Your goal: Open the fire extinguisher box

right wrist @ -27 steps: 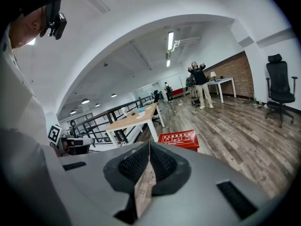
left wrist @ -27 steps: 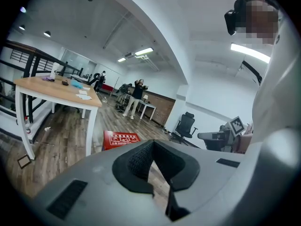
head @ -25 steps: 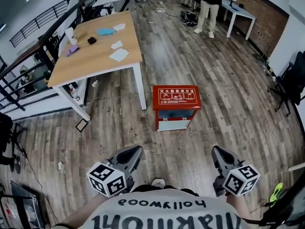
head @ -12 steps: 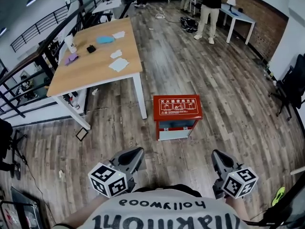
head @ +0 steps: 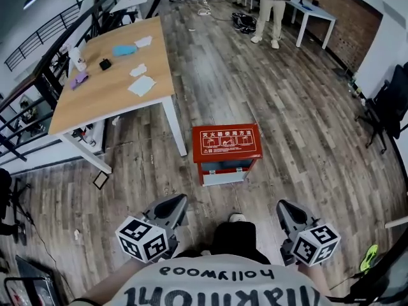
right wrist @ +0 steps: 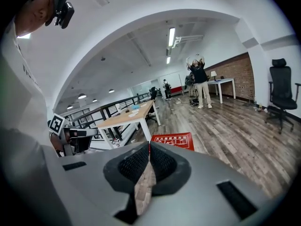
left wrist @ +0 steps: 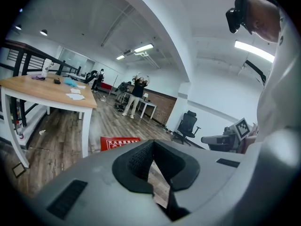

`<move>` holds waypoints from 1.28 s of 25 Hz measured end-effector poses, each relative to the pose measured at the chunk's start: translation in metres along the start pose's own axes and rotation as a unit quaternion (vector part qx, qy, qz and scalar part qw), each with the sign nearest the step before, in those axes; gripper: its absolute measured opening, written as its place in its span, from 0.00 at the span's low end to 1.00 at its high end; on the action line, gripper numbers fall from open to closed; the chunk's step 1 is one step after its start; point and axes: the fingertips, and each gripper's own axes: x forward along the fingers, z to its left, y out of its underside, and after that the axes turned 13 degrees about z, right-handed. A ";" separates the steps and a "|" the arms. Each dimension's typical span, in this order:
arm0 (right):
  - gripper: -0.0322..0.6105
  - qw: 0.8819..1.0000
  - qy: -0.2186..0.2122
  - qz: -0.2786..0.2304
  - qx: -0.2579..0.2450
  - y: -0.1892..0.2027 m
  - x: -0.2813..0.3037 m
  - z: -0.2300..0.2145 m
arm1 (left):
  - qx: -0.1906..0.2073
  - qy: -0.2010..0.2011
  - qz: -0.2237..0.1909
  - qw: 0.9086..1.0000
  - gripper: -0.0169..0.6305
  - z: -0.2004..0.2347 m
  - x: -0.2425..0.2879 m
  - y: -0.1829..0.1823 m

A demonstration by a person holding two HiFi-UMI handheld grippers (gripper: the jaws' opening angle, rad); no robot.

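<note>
While its lid lies closed, the red fire extinguisher box [head: 226, 144] stands on the wood floor [head: 306, 139], its top printed with white signs and a pale panel showing on the front below. It sits just beside the white front leg of a long wooden table [head: 111, 101], which carries sheets of paper [head: 141, 85], a blue thing [head: 124, 50], a small black thing [head: 105, 64] and a white cup [head: 79, 59] near the far edge. Nearer the camera, the left gripper [head: 178, 200] and the right gripper [head: 283, 206] are held out side by side, both well apart from the box and touching nothing; the box lies ahead of the space between them. In the left gripper view the jaws are pressed together at the tips with nothing between them, and the red lid shows just past them. The right gripper view shows the same: jaws closed tip to tip, empty, the box beyond. A shoe [head: 237, 218] of the person who holds the grippers shows between them on the floor. Farther off, a dark railing [head: 38, 43] runs behind the table, a black office chair [head: 389, 107] stands at the right edge, and another person [head: 271, 5] stands by a white desk [head: 312, 11] at the far end of the room.
</note>
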 end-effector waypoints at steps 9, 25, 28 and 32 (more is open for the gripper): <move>0.07 0.999 -0.016 0.016 -0.027 -0.062 0.036 -0.064 | -0.032 -0.004 -0.005 0.999 0.04 0.012 0.075 -0.044; 0.07 0.990 -0.095 0.088 -0.056 -0.094 0.122 -0.156 | 0.187 -0.103 0.022 0.977 0.54 0.040 0.208 -0.087; 0.07 0.985 -0.102 0.105 -0.087 -0.081 0.149 -0.158 | 0.317 -0.156 0.106 0.930 0.55 0.058 0.244 -0.052; 0.07 0.973 -0.105 0.137 -0.151 -0.050 0.191 -0.160 | 0.437 -0.211 0.165 0.859 0.55 0.094 0.289 -0.006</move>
